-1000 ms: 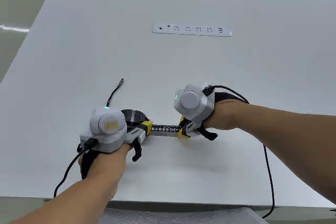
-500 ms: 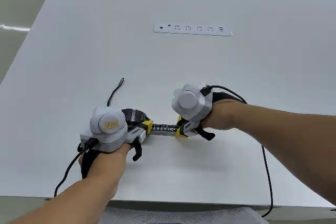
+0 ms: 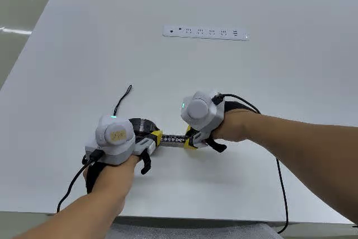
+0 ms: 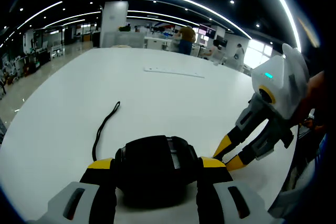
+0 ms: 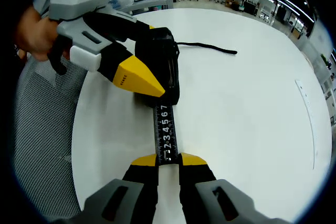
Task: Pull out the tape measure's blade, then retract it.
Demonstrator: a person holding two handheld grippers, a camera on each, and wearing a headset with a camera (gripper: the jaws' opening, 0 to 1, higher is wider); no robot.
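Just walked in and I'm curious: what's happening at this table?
A person works two handheld grippers at a white table. The left gripper clamps the tape measure's black case in its jaws; the right gripper pinches the end of the blade. A short stretch of blade is out between them.

Your tape measure (image 3: pixel 144 127), blade a short way out.

You have its black case (image 4: pixel 156 169) near the front edge of the white table (image 3: pixel 184 71), clamped between the yellow-tipped jaws of your left gripper (image 4: pixel 156 163). The blade (image 5: pixel 165 127) runs straight and flat from the case's mouth to your right gripper (image 5: pixel 168 159), whose jaws pinch its free end. It is dark with white numerals, 2 to 7 showing. A thin black cord (image 3: pixel 122 98) trails from the case across the table.
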